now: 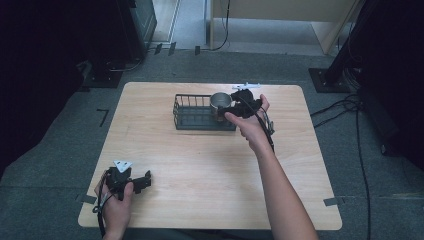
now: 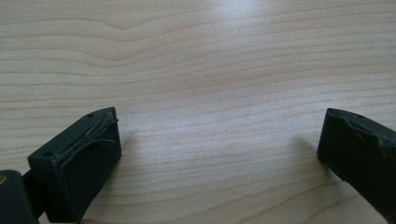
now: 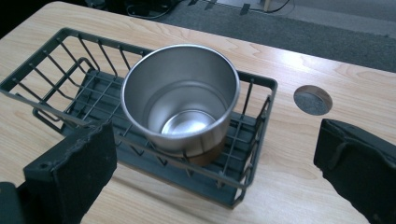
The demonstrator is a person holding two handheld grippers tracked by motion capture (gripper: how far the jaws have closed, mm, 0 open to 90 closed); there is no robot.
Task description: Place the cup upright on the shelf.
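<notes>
steel cup (image 3: 181, 100): bare silver metal, bright inside, with a brown band round the base
wire basket (image 3: 256, 140): dark grey-green wires, a matching dark tray under them
table (image 1: 200, 170): pale wood with wavy grain lines
right gripper (image 3: 212, 172): black jaws
left gripper (image 2: 219, 158): black jaws; a grey three-cornered plate on top
floor (image 1: 50, 165): dark grey carpet

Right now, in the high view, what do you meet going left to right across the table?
Left gripper → wire basket → steel cup → right gripper, its fingers open beside the cup.
</notes>
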